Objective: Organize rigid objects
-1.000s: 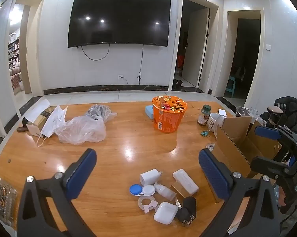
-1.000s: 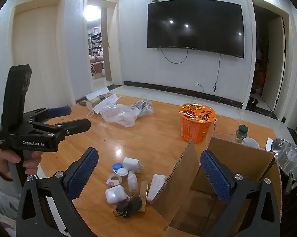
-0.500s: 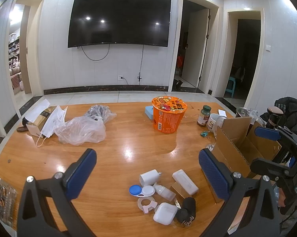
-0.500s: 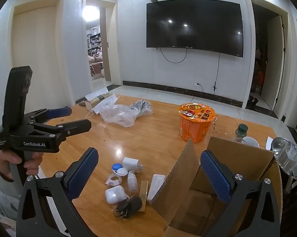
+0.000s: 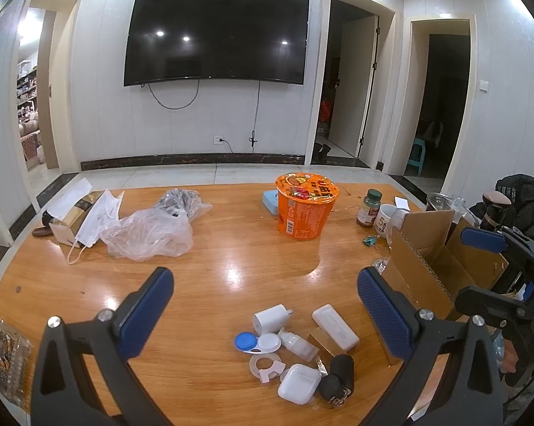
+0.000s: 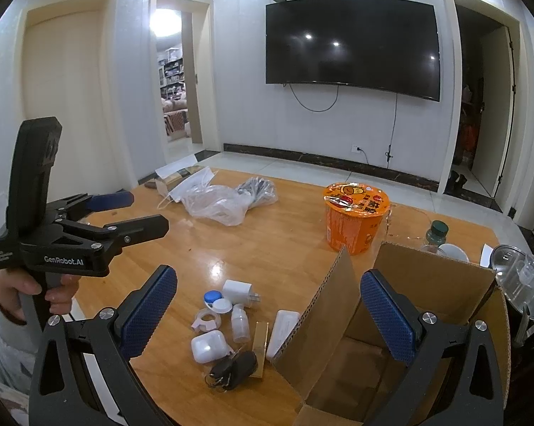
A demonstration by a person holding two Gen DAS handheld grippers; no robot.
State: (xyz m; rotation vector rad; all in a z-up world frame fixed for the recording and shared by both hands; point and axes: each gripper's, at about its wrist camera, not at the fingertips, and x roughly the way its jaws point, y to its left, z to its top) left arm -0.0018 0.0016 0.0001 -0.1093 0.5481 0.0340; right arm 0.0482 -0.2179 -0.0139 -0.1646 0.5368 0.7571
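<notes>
Cardboard is your target: the open cardboard box (image 6: 402, 323) sits at the near right edge of the wooden surface (image 5: 231, 262), flaps up and mouth clear, so small things can be dropped straight in. Just left of its near flap lies the cluster you have to sort, packed close together: a white charger plug (image 5: 269, 321), a white power bank (image 5: 335, 326), a contact lens case (image 5: 257, 342), a small dropper bottle (image 5: 298, 345), a tape ring (image 5: 267, 365), a white earbud case (image 5: 298, 384), a gold bar-shaped item (image 6: 259, 343) and a black key fob (image 5: 338, 376) with its ring. Your left claw (image 5: 265, 314) hangs wide above that pile, holding nothing, lined up as if to choose a first piece. Your right claw (image 6: 268, 316) is wide too, also holding nothing, poised over the box's left flap, likely ready to receive or steady. Judging by this, no sorting has started. Since the pieces touch, you should take an outer one first, the plug or the power bank, so the neighbours are not dragged. Farther off, the orange noodle cup (image 5: 306, 209) and the plastic bag (image 5: 149, 234) stand well apart.
</notes>
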